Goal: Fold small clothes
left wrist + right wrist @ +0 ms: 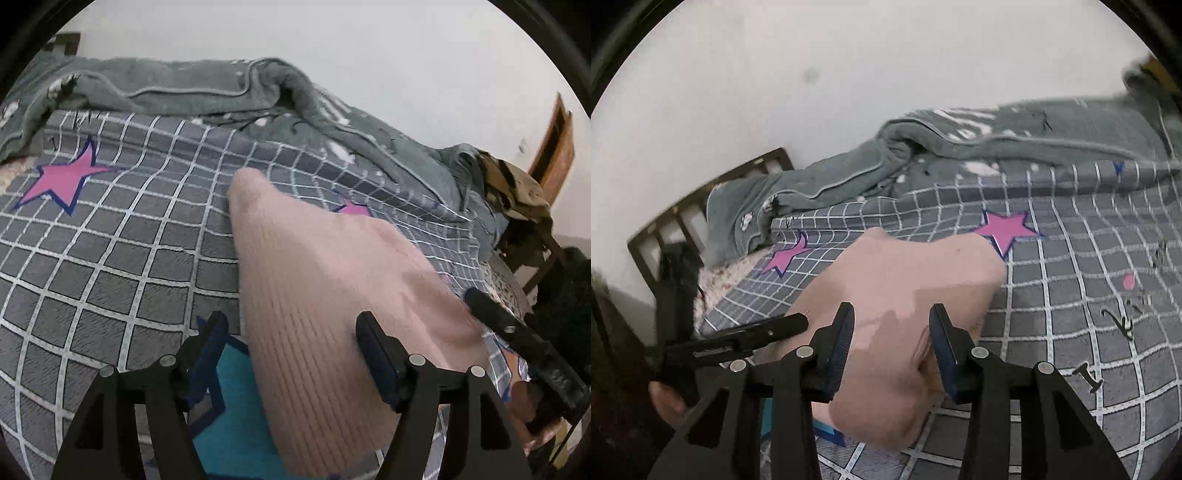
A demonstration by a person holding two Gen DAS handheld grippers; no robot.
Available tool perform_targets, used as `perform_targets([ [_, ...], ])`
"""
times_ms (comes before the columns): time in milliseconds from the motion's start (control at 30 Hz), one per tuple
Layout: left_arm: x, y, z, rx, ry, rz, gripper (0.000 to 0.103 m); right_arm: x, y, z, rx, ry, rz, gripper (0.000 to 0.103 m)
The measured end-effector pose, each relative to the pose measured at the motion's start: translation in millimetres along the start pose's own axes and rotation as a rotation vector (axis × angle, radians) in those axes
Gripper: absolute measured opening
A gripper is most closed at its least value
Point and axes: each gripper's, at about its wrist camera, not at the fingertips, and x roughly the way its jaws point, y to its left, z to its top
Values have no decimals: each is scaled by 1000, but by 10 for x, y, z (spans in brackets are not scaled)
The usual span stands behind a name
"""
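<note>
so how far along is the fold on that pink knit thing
Done: the pink knit garment lies doubled over on the grid bedsheet. In hand: nothing gripped; left gripper and right gripper stand open over it. Left: any further fold; whether another is needed is unclear.

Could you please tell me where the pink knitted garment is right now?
The pink garment lies on the grey checked bedsheet, in front of both grippers in both wrist views, below the rumpled grey blanket.

Soft, even indoor light, source unseen; faint shadows only. Strong fisheye bending with dark rounded corners in both views. Motion blur across the pink knit garment (314, 280) and grey blanket (1015, 136); sharper near the right gripper (892, 325).
</note>
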Motion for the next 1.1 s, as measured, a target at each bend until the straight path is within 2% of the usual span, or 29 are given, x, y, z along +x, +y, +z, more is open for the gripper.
perform_targets([
  [33,-32,-33,-20,13,-4,-17,70,16,42,-34,-24,2,25,19],
  [67,-48,-64,-37,27,-2,-28,70,48,80,-80,-48,9,28,15],
  [133,-46,-166,-86,78,13,-6,70,193,115,-180,-86,74,3,15],
  [233,37,-266,-176,153,63,51,70,366,57,-282,-91,138,-67,8],
  [300,101,-229,-207,136,103,50,73,377,-15,-267,-54,142,-53,7],
  [367,127,-140,-204,93,119,11,73,402,-61,-243,-42,149,-74,0],
  [533,138,-168,-215,111,122,21,75,412,-26,-254,-81,166,-103,0],
  [667,0,-274,-169,161,52,37,75,359,-30,-224,-84,161,-84,0],
  [833,-140,-230,-27,119,-37,39,72,236,-87,-98,-55,76,-79,1],
  [1000,-110,-220,174,47,-54,-63,55,287,-127,19,-29,45,-96,1],
  [1100,-55,-276,216,49,-53,-75,49,405,-171,1,-33,77,-125,1],
])
